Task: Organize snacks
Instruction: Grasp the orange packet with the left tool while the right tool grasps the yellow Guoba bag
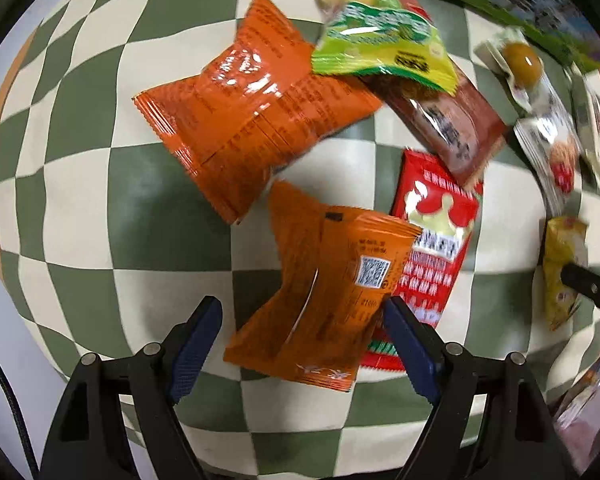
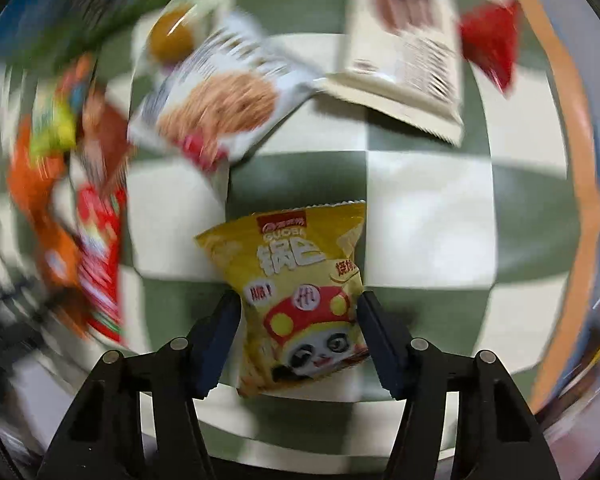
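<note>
Left wrist view: your left gripper (image 1: 302, 322) straddles the small crinkled orange foil packet (image 1: 324, 296), jaws wide, gripping nothing; closing now could also snag the red crown-printed packet (image 1: 432, 248) beneath it. Your right gripper (image 2: 298, 334) pinches the yellow panda-printed snack bag (image 2: 300, 296) above the green-and-cream checkered cloth (image 2: 440, 220); swing fast and it may slip.

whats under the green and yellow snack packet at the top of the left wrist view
The green and yellow plastic snack packet lies over one end of a brown foil packet and a corner of the large orange foil bag. Anything else beneath is hidden.
</note>
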A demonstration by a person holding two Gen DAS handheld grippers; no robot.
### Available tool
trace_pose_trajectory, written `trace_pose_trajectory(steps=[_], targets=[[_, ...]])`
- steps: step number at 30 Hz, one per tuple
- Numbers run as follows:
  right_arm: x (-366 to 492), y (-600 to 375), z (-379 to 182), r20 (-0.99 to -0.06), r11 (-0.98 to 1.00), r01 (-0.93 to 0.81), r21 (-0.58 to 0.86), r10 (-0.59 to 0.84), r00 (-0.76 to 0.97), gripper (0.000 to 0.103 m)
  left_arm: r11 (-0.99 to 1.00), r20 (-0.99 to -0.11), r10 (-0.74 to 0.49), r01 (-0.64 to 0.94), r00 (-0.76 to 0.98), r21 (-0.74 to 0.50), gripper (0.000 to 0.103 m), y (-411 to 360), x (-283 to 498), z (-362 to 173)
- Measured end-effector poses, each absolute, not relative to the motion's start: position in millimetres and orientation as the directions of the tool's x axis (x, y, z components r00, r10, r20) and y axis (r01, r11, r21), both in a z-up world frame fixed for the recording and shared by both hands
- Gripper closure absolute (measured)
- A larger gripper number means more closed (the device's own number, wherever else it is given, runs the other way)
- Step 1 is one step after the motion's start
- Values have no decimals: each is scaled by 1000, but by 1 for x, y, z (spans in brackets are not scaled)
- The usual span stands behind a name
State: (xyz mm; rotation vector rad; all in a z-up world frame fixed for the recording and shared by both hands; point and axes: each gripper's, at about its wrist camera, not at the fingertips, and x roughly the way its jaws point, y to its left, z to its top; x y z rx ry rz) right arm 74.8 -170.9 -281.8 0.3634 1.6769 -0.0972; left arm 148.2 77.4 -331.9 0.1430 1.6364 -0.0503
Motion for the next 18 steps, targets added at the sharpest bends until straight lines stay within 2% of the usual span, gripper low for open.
trace_pose_trajectory(steps=[2,4,8,12,18], targets=[[72,-181,-285,-951,891,382,244,298,-87,24,995,-996,59,81,-67,53,42,81,154,-332],[70,-185,-283,-940,877,393,277,332,-78,21,998,-996,59,30,-62,57,43,90,155,-332],[75,-184,-270,-969,932,298,206,236,-69,21,999,-997,19,-42,-75,22,42,106,157,-336],[81,-183,-274,-974,946,272,177,208,-89,21,1000,-993,-6,-19,-114,-4,41,109,157,-349],[82,-181,-298,-971,957,253,143,185,-150,21,999,-993,30,16,-113,28,41,106,149,-364]])
